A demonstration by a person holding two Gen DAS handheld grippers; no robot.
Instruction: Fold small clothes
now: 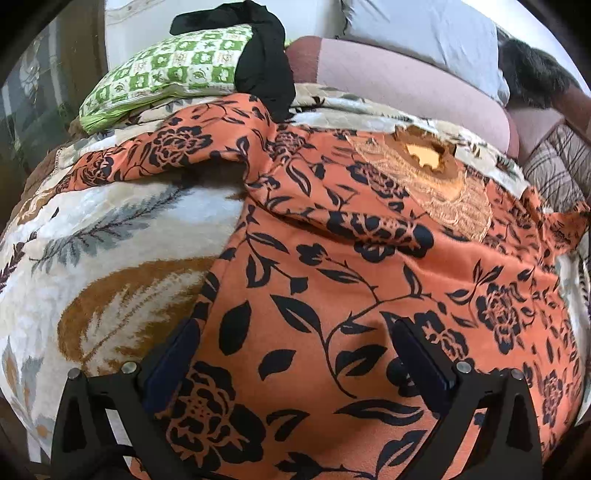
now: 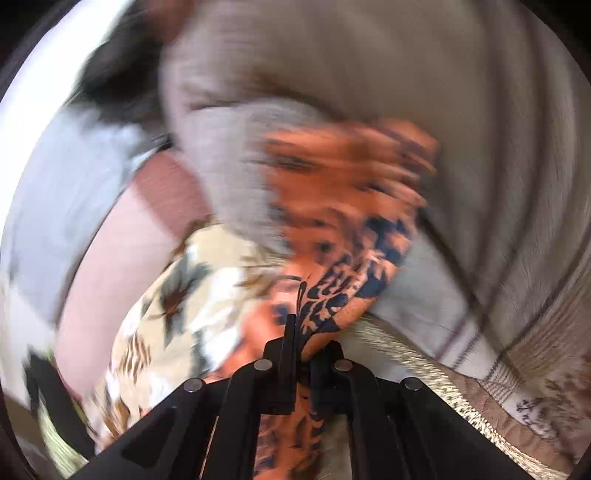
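An orange garment with black flowers [image 1: 351,258] lies spread on a floral blanket [image 1: 92,258], with an embroidered neckline [image 1: 428,158] at the far side. My left gripper [image 1: 291,332] is open just above the garment's near part, its jaws wide apart with nothing between them. My right gripper [image 2: 310,339] is shut on a bunched fold of the orange garment [image 2: 343,236] and holds it lifted. The right wrist view is blurred by motion.
A green checked pillow [image 1: 173,70] with a black cloth [image 1: 266,55] draped on it lies at the far left. A pink bolster [image 1: 399,81] and a grey pillow [image 1: 424,29] lie behind. A beige checked cover [image 2: 498,184] fills the right of the right wrist view.
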